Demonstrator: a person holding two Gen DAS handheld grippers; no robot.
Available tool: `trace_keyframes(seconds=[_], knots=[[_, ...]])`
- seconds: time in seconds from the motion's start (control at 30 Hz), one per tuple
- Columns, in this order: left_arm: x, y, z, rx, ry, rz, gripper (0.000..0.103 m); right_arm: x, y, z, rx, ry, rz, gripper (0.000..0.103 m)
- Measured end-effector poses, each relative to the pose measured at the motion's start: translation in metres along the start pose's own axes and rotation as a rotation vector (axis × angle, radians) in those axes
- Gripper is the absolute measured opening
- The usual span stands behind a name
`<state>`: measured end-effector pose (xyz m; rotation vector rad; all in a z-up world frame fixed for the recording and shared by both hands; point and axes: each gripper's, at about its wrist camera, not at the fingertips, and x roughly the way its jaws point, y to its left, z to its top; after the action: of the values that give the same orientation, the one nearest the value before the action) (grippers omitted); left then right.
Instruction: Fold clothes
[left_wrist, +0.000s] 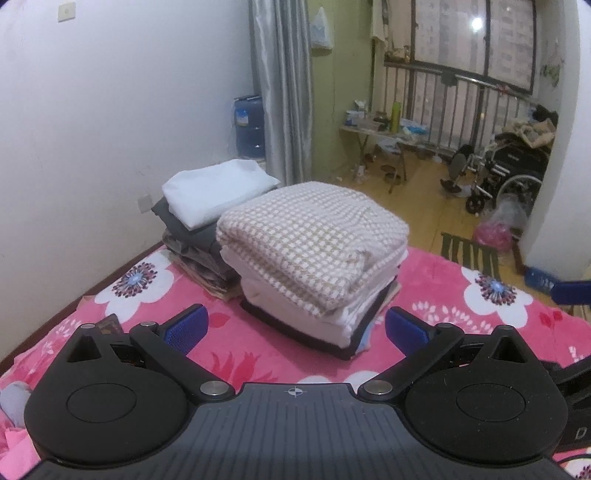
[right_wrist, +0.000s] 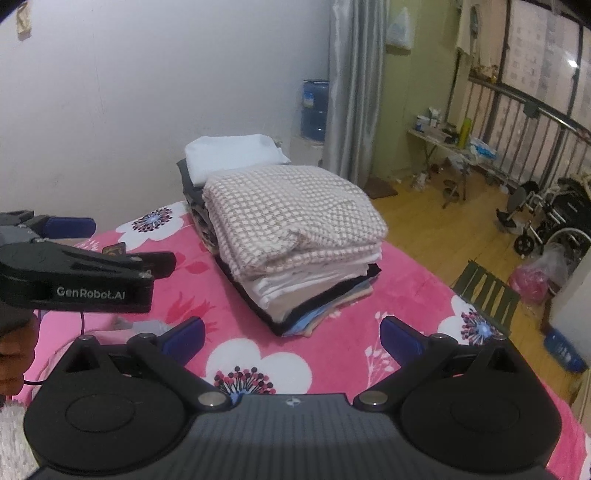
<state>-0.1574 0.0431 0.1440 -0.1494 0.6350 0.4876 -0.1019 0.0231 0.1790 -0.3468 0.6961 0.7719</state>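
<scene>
While both our grippers, left (left_wrist: 295, 328) and right (right_wrist: 291, 339), hang wide open and empty, the stack (right_wrist: 291, 240) sits just ahead on the bed (right_wrist: 258, 354). Its checked top fold (left_wrist: 314, 240) looks soft, light and floppy; we would pinch a thick folded edge. Open blanket lies before the stack; beyond it, a second pile (left_wrist: 210, 206) crowds close.

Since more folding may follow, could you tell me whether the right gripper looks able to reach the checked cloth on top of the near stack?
Probably yes. The right gripper is open and empty, the checked cloth lies uppermost on the stack straight ahead, and only bare pink blanket lies between. The left gripper sits off to the side.
</scene>
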Motion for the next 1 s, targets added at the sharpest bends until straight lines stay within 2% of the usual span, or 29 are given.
trace_keyframes(seconds=[0.53,1.0], knots=[[-0.0030,0.0078,-0.0002,-0.055,-0.006,0.065,0.103,0.0034,0.0028,-0.0014,0.009,0.019,0.016,0.103],[-0.0014,0.0091,-0.0010,-0.044,0.001,0.072,0.103,0.0070,0.0052,-0.0022,0.018,0.032,0.040,0.103]])
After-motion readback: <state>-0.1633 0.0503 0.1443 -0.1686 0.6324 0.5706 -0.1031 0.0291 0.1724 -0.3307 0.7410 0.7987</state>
